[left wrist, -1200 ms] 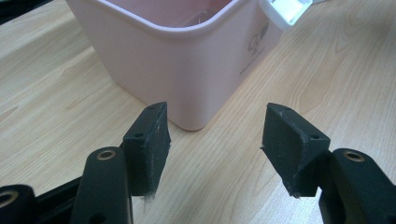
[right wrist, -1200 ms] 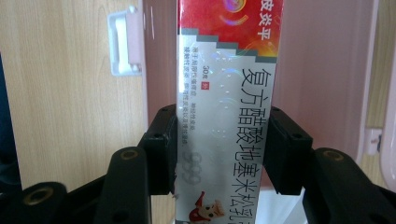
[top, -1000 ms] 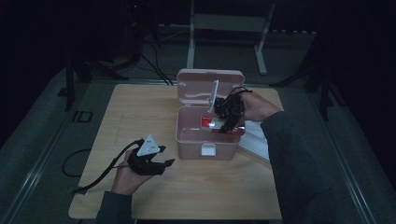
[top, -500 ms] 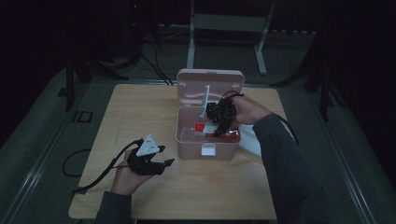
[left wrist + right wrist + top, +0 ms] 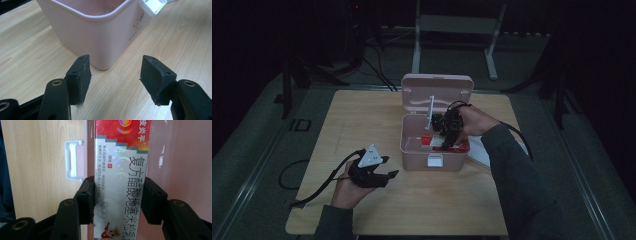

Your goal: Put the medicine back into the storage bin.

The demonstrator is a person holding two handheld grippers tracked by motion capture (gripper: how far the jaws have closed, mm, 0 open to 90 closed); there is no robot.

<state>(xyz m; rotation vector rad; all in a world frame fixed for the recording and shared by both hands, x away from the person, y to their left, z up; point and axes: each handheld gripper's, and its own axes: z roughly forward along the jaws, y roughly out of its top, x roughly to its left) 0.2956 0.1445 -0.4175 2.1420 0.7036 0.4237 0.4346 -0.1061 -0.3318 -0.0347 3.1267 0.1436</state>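
A pink box (image 5: 417,157) stands open in the middle of the wooden table, its lid (image 5: 437,90) tipped back. My right gripper (image 5: 446,142) reaches down into it, shut on a red-and-white medicine carton (image 5: 120,170); both pads (image 5: 86,195) press the carton's long sides. The carton (image 5: 428,141) shows red inside the box. The box's inner wall (image 5: 185,157) lies behind it, with the white latch (image 5: 73,161) to the left. My left gripper (image 5: 384,175) rests low over the table at the box's front left, open. Between its jaws (image 5: 115,65) is only bare wood, a corner of the box (image 5: 100,32) just beyond.
A white sheet (image 5: 479,150) lies on the table to the right of the box, under the right forearm. The box's white latch (image 5: 152,5) hangs on its front wall. A metal stand (image 5: 452,30) rises behind the table. Cables trail off the table's left side.
My right gripper has sunk a little deeper into the box with the carton and shifted slightly left. The left gripper has stayed where it was.
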